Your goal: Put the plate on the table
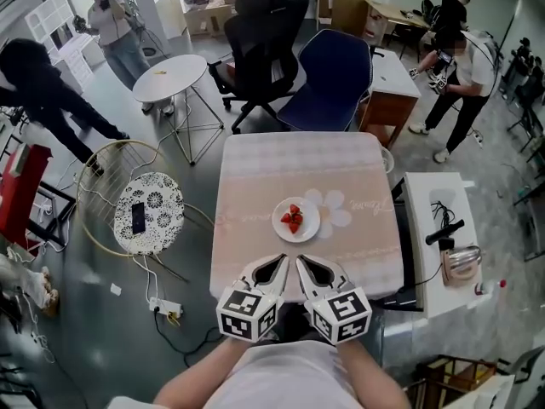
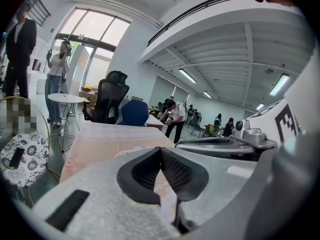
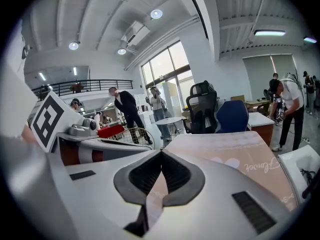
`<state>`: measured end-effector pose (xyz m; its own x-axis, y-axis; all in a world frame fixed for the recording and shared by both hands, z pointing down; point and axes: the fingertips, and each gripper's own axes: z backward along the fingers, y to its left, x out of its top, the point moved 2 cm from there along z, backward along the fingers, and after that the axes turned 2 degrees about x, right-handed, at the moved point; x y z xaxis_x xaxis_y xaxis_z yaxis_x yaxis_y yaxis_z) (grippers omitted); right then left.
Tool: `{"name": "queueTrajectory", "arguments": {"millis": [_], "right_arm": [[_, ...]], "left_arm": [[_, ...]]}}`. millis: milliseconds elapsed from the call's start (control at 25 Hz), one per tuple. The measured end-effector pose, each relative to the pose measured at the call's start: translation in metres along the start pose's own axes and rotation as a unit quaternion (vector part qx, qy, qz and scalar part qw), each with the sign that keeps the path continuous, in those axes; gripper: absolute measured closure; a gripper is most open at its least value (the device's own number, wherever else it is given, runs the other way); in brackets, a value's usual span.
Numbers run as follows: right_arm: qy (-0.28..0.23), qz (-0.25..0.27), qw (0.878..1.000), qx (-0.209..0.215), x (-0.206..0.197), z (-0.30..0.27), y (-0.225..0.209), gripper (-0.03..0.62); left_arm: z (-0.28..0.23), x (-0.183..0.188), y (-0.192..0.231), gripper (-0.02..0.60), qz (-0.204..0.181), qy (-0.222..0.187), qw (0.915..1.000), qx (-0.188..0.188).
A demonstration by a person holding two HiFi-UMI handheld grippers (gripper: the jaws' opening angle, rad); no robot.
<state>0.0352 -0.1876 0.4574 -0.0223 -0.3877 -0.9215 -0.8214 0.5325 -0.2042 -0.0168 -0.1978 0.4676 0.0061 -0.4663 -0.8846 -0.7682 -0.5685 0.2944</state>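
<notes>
plate [image 1: 308, 230]: white, round, flat on the table [image 1: 255, 177], near its middle, slightly toward the near edge
strawberries [image 1: 292, 218]: red, a few, lying on the plate
table: square, covered by a pale pink cloth with a white flower print [image 1: 334, 208] just right of the plate
left gripper [image 1: 278, 262]: over the near table edge, pointing at the plate but apart from it; in its own view [image 2: 161, 151] the 2 dark pads meet tip to tip, nothing between them
right gripper [image 1: 302, 264]: just beside the left one, tips angled toward each other; in its own view [image 3: 161, 155] the jaws are closed together, nothing held
marker cubes: 1 on each gripper, left [image 1: 249, 312], right [image 1: 342, 313], close to the person's body
blue chair [image 1: 332, 79]: at the far side of the table
black office chair [image 1: 264, 41]: behind the blue one, to its left
round white table [image 1: 170, 75]: far left, on wire legs
patterned stool [image 1: 157, 203]: left of the table, a dark phone [image 1: 138, 217] on it
power strip [image 1: 166, 308]: on the floor, near left
people: several standing in the background, far left and far right
</notes>
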Motion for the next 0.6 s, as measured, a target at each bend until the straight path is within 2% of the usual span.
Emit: {"name": "queueTrajectory", "arguments": {"millis": [600], "right_arm": [[-0.005,0.007,1.0,-0.017,-0.018,0.021,0.037,0.591]], "left_arm": [[0.039,-0.018,-0.011,0.577,-0.029,-0.003,0.9996,-0.006]]}}
